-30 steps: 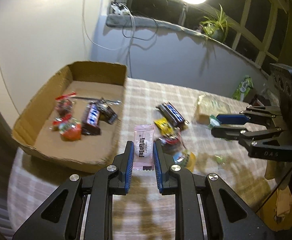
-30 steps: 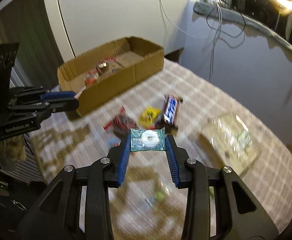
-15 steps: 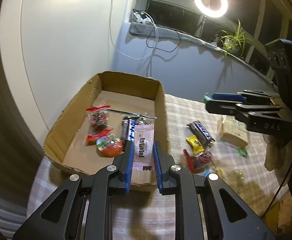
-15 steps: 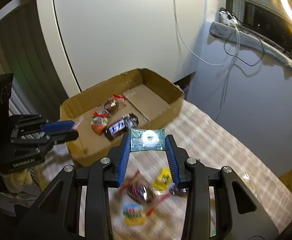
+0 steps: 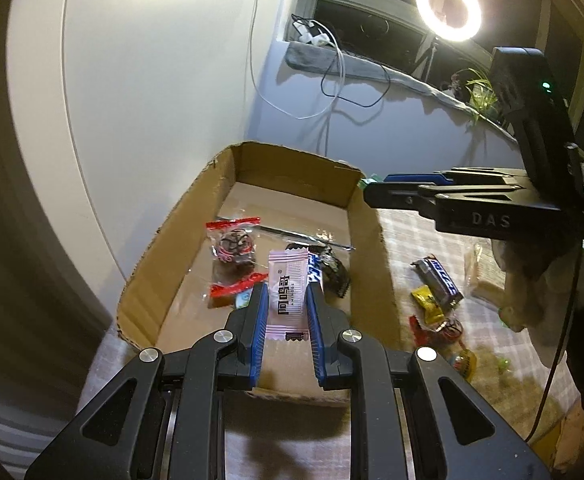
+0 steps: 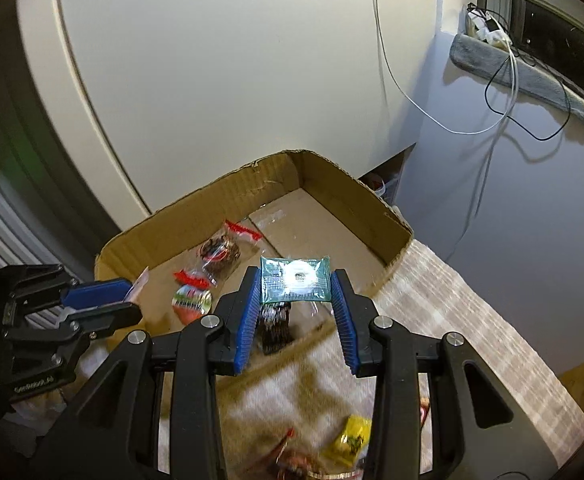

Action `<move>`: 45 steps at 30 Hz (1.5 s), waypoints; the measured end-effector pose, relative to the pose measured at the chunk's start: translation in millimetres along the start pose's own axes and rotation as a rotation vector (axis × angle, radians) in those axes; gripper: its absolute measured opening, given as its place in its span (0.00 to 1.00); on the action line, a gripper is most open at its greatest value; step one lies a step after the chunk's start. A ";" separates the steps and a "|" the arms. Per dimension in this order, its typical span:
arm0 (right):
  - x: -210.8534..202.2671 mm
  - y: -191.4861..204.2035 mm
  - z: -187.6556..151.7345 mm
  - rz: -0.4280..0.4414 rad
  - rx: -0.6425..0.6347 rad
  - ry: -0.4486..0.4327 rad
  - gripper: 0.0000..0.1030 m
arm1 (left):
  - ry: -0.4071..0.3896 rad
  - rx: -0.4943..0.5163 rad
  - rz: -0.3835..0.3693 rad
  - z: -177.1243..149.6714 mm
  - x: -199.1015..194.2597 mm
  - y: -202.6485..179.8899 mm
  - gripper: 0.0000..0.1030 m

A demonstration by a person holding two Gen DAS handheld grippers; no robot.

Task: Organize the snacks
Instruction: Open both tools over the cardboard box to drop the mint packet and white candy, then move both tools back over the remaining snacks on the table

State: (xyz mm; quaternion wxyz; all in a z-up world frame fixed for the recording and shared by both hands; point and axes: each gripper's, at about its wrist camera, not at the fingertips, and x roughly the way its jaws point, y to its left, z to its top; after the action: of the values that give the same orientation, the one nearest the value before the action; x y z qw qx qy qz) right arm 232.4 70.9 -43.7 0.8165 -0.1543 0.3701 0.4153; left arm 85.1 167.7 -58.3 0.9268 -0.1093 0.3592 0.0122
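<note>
We see the left gripper (image 5: 287, 312) clamped on a pale pink rectangular foil sachet (image 5: 286, 290), its tips over the open brown cardboard box (image 5: 366, 236). Beyond its jaws lie red-sealed clear candy bags (image 5: 233, 240). The right gripper (image 6: 296, 300) pinches a teal square foil packet (image 6: 296, 279) above the box's near wall; behind its fingers a yellow wrapper (image 6: 350, 438) sits on the checked tablecloth (image 6: 464, 308).

Matt corrugated cardboard box (image 5: 159, 240), glossy plastic snack wrappers (image 5: 233, 240), woven checked cloth tablecloth (image 6: 452, 312)
</note>
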 end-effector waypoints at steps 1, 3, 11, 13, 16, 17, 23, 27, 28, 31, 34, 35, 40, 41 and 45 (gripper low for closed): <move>4.0 -1.4 2.2 0.002 0.003 0.004 0.36 | 0.003 -0.004 0.000 0.8 2.0 1.6 0.17; 13.0 -3.6 6.2 0.008 0.011 0.013 0.36 | 0.007 -0.005 0.002 1.7 4.9 3.5 0.17; 35.4 -6.4 11.5 0.011 0.007 0.040 0.36 | 0.021 -0.019 0.006 4.2 11.8 10.8 0.18; 37.8 -5.8 12.0 0.012 0.001 0.043 0.38 | 0.024 -0.021 0.007 4.6 13.1 12.0 0.18; 40.1 -4.3 12.3 0.008 -0.008 0.048 0.56 | 0.028 -0.023 0.014 5.4 15.6 12.9 0.26; 40.4 -3.5 12.6 0.004 -0.011 0.048 0.62 | 0.028 -0.026 0.018 5.5 16.0 13.5 0.41; 36.1 -0.1 13.1 -0.013 -0.027 0.032 0.84 | 0.015 -0.028 0.027 4.9 13.5 14.2 0.57; 32.5 0.8 12.9 -0.022 -0.028 0.029 0.84 | 0.012 -0.022 0.026 4.8 12.0 12.8 0.57; 30.8 0.5 12.7 -0.022 -0.025 0.027 0.84 | 0.010 -0.025 0.025 4.7 11.1 12.4 0.57; 25.3 -0.6 11.9 -0.024 -0.018 0.021 0.84 | 0.004 -0.022 0.024 4.4 8.0 10.4 0.57; 17.1 -3.1 9.9 -0.029 -0.009 0.015 0.84 | -0.001 -0.021 0.024 4.8 4.8 7.9 0.57; 13.5 -4.2 8.8 -0.031 -0.006 0.012 0.84 | -0.003 -0.020 0.022 4.7 3.2 6.8 0.57; -10.3 -11.6 -1.0 -0.035 0.014 -0.004 0.84 | -0.015 -0.008 0.011 2.9 -4.9 -3.8 0.57; -15.1 -12.8 -3.6 -0.039 0.015 -0.007 0.84 | -0.017 -0.005 0.007 2.3 -6.5 -6.6 0.57; -39.4 -19.1 -20.5 -0.055 0.018 -0.018 0.84 | -0.020 0.007 -0.009 -0.6 -10.4 -17.3 0.57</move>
State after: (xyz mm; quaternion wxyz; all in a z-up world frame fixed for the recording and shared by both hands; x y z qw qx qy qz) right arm 222.8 25.6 -29.7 0.8323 -0.1533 0.3620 0.3908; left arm 78.7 151.3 -48.5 0.9307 -0.1076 0.3496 0.0078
